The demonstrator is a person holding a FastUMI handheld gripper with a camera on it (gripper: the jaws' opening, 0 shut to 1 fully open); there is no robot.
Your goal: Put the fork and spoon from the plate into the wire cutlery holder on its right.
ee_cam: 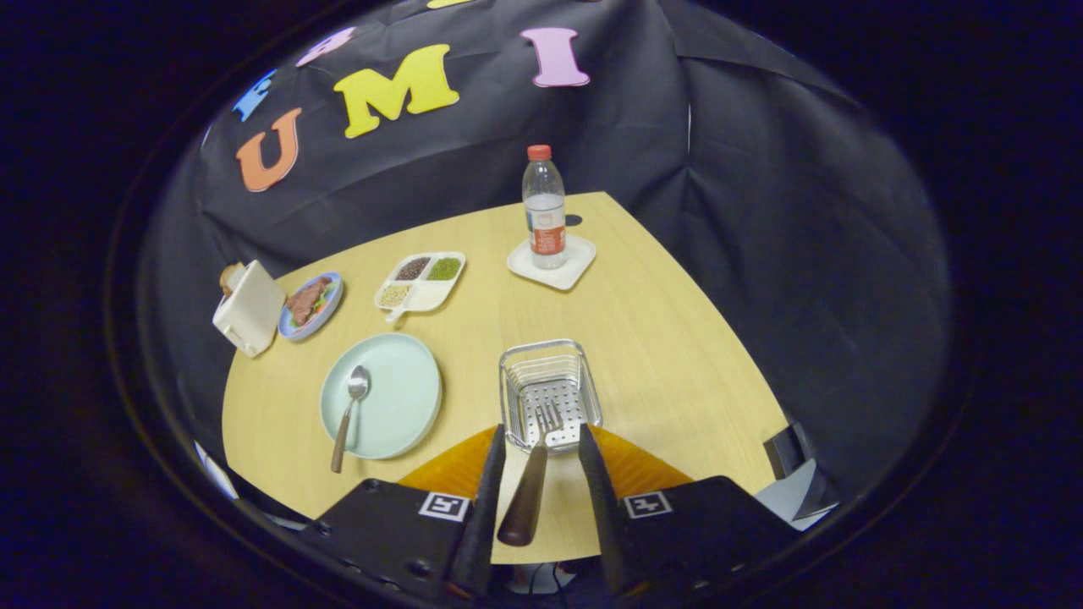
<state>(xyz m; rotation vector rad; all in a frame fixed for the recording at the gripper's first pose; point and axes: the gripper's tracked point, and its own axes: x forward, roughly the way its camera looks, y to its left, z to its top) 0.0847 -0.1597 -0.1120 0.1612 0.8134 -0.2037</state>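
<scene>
My gripper (541, 440) sits wide; the fork (535, 474) lies loose between its fingers, tines over the wire holder (548, 385) rim at 12 o'clock.

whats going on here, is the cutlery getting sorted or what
A person's handheld gripper is open, its jaws on either side of the fork. The fork's tines rest in the wire cutlery holder and its handle sticks out toward the camera. The spoon still lies on the green plate to the holder's left.
</scene>
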